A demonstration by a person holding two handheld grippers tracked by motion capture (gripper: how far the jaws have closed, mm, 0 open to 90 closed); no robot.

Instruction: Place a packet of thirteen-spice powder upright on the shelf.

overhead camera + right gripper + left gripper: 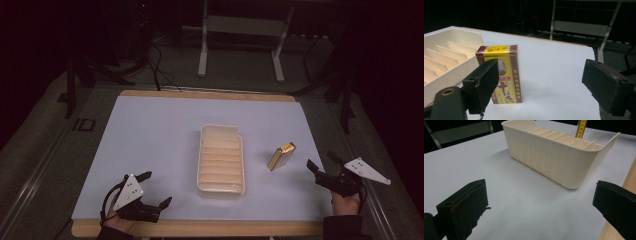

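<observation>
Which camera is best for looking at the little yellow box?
The right gripper view: the yellow box stands upright and close, its printed front plain to see. The high view shows it small, right of the cream tray. The left gripper view catches a sliver of it behind the tray.

High view looks down over the table (150, 130). Gripper views sit low and close, sharing the tray (554, 162) and box (504, 75)
</observation>
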